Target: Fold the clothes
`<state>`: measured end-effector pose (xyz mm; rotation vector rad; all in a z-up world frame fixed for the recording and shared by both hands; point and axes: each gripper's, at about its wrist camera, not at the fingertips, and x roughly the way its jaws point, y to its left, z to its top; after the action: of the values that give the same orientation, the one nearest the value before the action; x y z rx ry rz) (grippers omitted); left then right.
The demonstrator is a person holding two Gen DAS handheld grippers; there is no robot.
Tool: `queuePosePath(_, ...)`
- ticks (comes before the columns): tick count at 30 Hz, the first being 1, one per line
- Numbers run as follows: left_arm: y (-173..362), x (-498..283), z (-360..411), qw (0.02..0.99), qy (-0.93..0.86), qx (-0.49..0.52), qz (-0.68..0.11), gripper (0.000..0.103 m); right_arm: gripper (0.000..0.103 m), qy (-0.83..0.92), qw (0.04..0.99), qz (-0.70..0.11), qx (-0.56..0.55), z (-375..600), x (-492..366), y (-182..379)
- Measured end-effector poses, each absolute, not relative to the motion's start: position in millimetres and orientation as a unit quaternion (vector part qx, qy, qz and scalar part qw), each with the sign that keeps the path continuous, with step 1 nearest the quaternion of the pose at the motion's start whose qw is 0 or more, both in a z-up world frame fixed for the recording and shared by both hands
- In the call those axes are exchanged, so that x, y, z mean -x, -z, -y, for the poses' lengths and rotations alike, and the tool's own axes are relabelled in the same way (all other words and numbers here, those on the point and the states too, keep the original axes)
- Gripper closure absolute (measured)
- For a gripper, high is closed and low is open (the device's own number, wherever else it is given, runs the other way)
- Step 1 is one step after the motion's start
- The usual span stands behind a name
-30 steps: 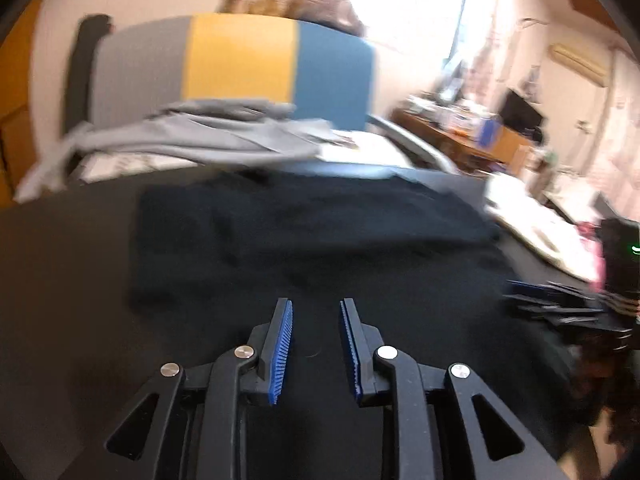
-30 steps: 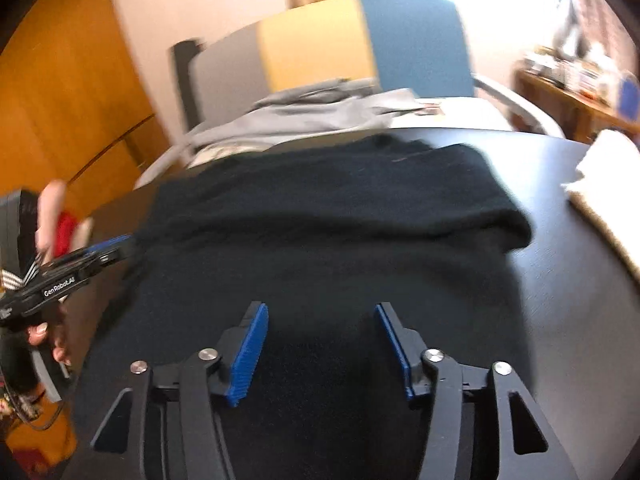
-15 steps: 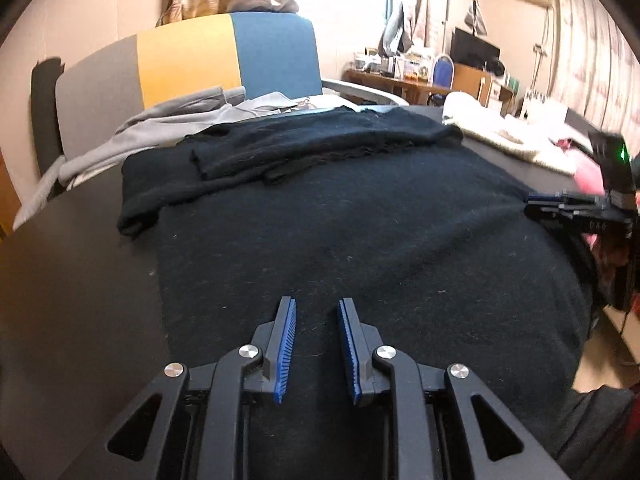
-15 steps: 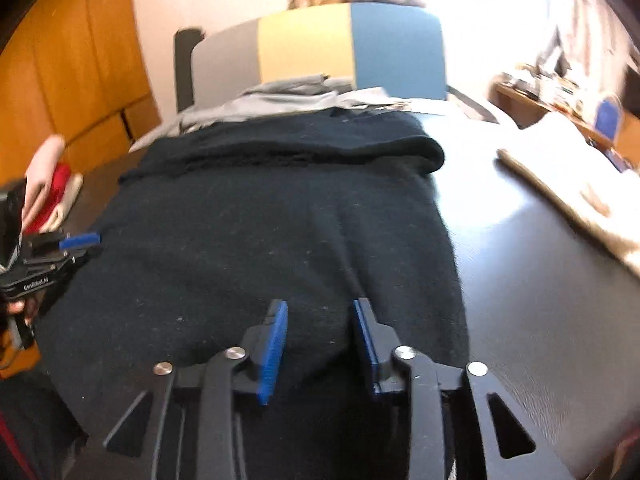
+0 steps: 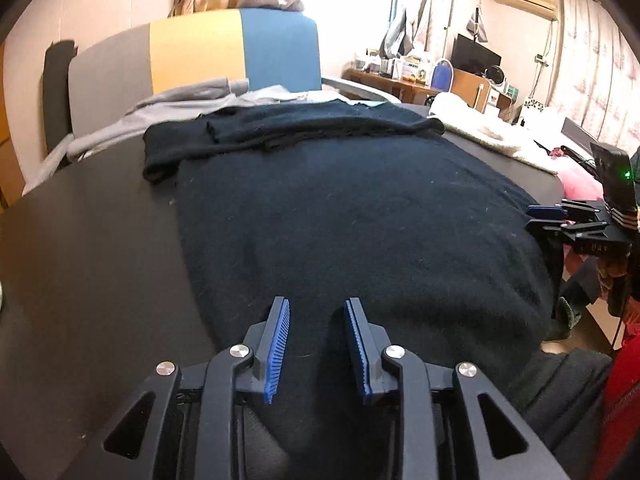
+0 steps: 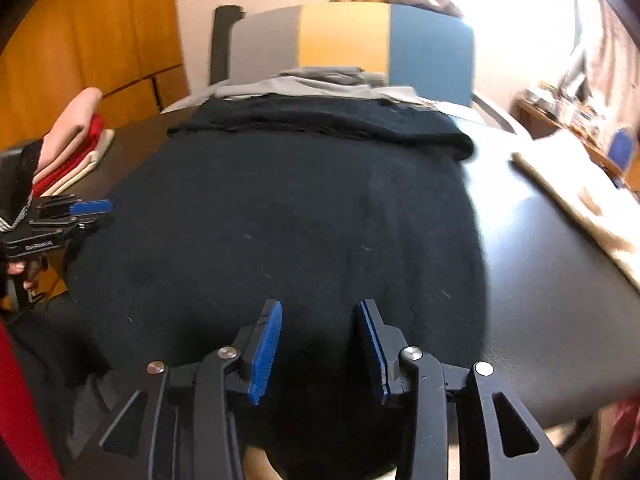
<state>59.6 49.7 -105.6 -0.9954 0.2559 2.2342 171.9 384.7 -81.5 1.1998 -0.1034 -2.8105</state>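
Both your left gripper (image 5: 316, 344) and right gripper (image 6: 320, 350) stand parted and empty over the black knit sweater's (image 5: 360, 220) near-desk-edge hem; pinch evenly.

Black garment (image 5: 360, 220) spread flat on desk (image 5: 88, 264), far edge folded over. Left claw (image 5: 316, 312) open above near hem. Right claw (image 5: 560, 220) at right edge.

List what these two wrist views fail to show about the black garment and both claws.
- Black garment, near hem: both views, hidden under the claw bodies and cut by the bottom edge.
- Left claw and right claw: jaws apart, but contact with the cloth is unclear against the black fabric.
- Garment's far fold: right wrist view, motion blur hides the layers.
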Motion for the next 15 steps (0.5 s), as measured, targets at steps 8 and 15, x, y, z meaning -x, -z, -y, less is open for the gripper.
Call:
queuePosePath(8,108,-57,21,0.332,-0.828,0.448,0.058,0.075,0.05,0.916,0.027,0.106,-0.386,-418,-201,91)
queuePosePath(15,120,-59,33,0.383,-0.765,0.493,0.161,0.073,0.036,0.91,0.026,0.198,-0.363,-451,-227,97)
